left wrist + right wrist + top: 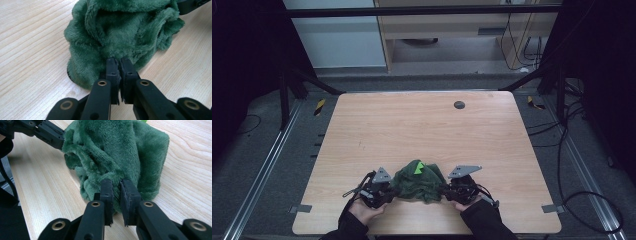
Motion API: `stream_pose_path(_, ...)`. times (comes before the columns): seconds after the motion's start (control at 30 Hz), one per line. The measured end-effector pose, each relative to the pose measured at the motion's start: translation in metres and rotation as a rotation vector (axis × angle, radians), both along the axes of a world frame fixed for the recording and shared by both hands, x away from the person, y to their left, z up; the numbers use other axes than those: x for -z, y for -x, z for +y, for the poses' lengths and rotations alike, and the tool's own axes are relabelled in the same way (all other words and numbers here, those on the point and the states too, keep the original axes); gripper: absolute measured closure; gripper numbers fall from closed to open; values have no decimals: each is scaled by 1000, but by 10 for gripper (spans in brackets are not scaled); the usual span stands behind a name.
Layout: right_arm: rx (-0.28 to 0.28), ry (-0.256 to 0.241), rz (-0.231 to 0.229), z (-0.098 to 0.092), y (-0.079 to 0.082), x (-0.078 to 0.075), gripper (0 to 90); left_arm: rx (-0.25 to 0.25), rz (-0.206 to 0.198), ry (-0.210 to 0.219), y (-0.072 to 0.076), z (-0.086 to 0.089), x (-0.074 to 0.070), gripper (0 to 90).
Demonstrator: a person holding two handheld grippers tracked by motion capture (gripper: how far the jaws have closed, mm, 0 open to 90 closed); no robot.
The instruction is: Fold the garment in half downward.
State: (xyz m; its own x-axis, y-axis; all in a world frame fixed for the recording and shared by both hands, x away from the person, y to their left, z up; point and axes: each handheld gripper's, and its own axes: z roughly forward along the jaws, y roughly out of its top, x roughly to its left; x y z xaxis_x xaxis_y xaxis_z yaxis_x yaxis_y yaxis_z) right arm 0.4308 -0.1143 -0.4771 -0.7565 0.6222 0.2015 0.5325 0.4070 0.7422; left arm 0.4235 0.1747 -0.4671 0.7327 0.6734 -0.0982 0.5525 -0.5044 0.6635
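A bunched green cloth (418,181) sits near the front edge of the wooden surface (422,125), left tongs (119,65) and right tongs (117,188) each clamped on an opposite side; shallow pinches in plush pile may slip if pulled

Lab recording bay: wooden table (422,125) on metal floor rails (262,170), black frame bar (422,11) overhead, loose cables (572,165), black curtains (242,60).
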Motion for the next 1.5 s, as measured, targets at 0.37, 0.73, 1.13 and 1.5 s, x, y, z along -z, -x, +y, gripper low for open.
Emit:
stream_pose_path(0.37,37,-50,-23,-16,3,-14,757,-56,-23,21,4,15,-9,709)
stream_pose_path(0.73,106,-83,-51,-33,-5,-24,794,-123,-68,61,-4,32,-24,706)
stream_pose_path(1.13,157,-94,-88,-36,-23,-31,876,-194,-100,76,-27,37,-30,829)
stream_pose_path(1.5,166,-104,-121,-25,-44,-41,900,-194,-120,89,-46,26,-32,897)
